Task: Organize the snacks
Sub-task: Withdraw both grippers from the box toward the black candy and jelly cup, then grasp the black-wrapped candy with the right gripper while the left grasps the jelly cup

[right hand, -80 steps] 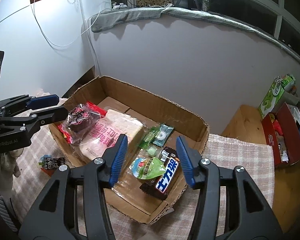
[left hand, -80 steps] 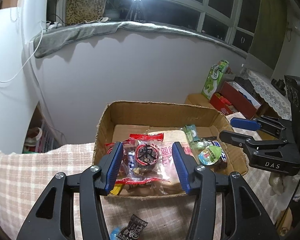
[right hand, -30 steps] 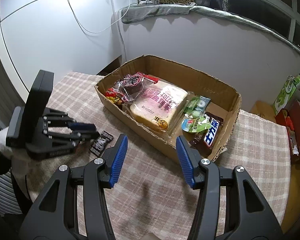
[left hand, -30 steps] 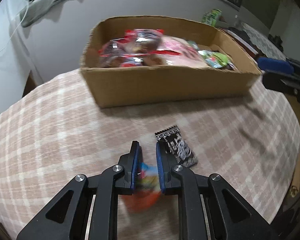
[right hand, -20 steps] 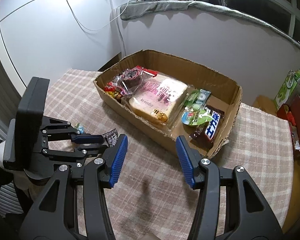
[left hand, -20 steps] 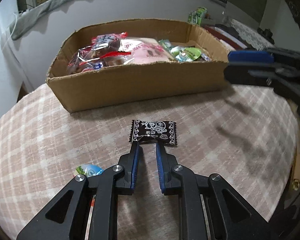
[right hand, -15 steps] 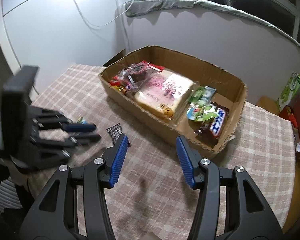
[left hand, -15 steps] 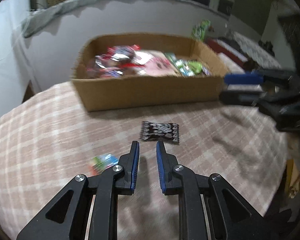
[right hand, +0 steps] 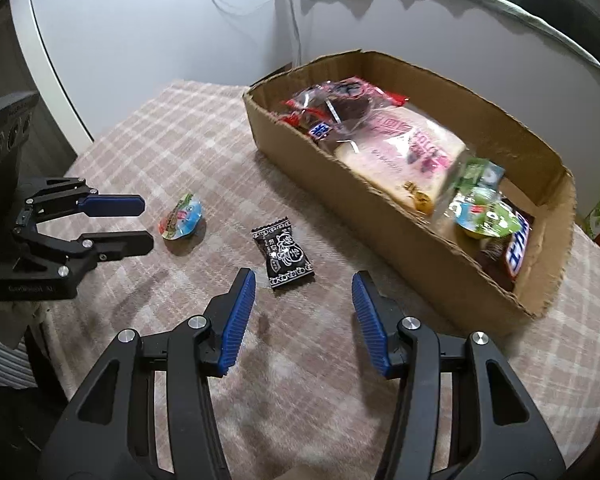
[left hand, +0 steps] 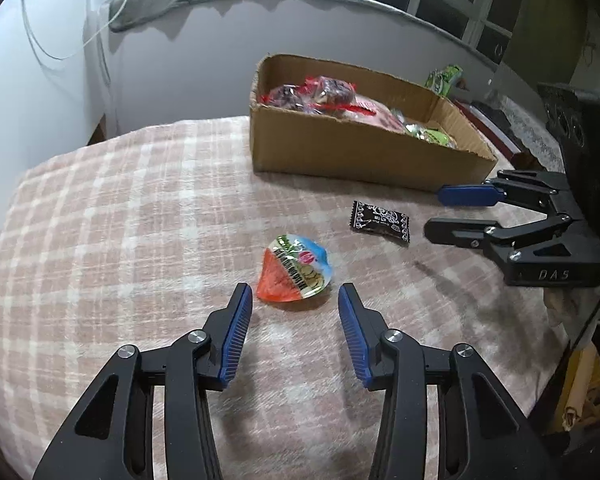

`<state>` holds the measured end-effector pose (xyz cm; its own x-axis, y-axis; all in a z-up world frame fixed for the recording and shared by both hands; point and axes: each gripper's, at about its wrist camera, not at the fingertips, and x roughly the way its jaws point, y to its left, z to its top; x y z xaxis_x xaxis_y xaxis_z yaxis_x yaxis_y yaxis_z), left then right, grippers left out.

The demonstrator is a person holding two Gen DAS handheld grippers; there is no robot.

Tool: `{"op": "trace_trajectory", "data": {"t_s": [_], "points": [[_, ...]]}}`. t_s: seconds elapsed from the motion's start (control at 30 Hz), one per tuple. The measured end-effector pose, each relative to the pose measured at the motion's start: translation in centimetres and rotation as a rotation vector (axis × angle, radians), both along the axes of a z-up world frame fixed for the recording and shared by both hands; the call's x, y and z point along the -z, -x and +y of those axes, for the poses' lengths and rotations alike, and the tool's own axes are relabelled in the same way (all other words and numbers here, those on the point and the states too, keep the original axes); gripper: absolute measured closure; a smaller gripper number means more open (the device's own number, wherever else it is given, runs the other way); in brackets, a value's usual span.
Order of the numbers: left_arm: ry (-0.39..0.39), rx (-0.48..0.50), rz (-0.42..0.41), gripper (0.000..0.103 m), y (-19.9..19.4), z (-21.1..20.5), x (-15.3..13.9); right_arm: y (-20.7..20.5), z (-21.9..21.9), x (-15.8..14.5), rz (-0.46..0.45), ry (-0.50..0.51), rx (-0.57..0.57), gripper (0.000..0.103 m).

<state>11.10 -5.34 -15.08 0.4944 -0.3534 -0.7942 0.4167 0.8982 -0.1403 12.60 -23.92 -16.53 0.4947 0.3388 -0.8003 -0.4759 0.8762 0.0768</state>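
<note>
Left gripper (left hand: pixel 295 300): jaws have just been opening and now stand apart, nothing between the pads. The jelly cup (left hand: pixel 295 270) sits just ahead of the tips on the checked cloth (left hand: pixel 120 240), foil lid tilted toward the camera, so it's lying on its side or canted; I can't tell which from here.

Right gripper (right hand: pixel 303 290): jaws apart, empty, pointing down at the black candy packet (right hand: pixel 283 253), which lies flat on the cloth just ahead of the left pad, not yet between the two.

Handling, my read: cup is light, thin plastic, slick and tapered. Grip across the body below the lid rim, gently, or it squirts out or crushes. Packet is light, soft and crinkly, flat on fabric. Pinch across the short width at mid-body; end seals would just fold.

The cardboard box (right hand: pixel 384 236) stands beyond both, near the packet, already holding bread, a chocolate bar and other wrapped snacks. These two are the only loose items in view.
</note>
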Motion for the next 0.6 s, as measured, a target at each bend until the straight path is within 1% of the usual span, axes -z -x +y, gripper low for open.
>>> {"op": "trace_trajectory", "data": {"t_s": [0.03, 0.2, 0.27, 0.3, 0.43, 0.6], "points": [[-0.006, 0.001, -0.001, 0.056, -0.2, -0.3, 0.1, -0.1, 0.3, 0.1, 0.001, 0.005, -0.006, 0.05], [-0.057, 0.007, -0.007, 0.055, -0.8, -0.9, 0.4, -1.1, 1.3, 0.8, 0.01, 0.031, -0.025, 0.05], [-0.077, 0.008, -0.004, 0.05, -1.2, -1.1, 0.7, -1.5, 1.7, 1.1, 0.013, 0.048, -0.032, 0.05], [-0.085, 0.01, -0.002, 0.05, -1.3, -1.1, 0.9, -1.6, 1.8, 1.3, 0.014, 0.051, -0.036, 0.05], [-0.095, 0.011, 0.018, 0.05, -2.2, -1.3, 1.7, -2.4, 2.6, 2.0, 0.021, 0.068, -0.046, 0.05], [-0.106, 0.006, 0.017, 0.05, -2.7, -1.5, 1.7, -3.0, 3.2, 2.6, 0.016, 0.09, -0.049, 0.05]]}}
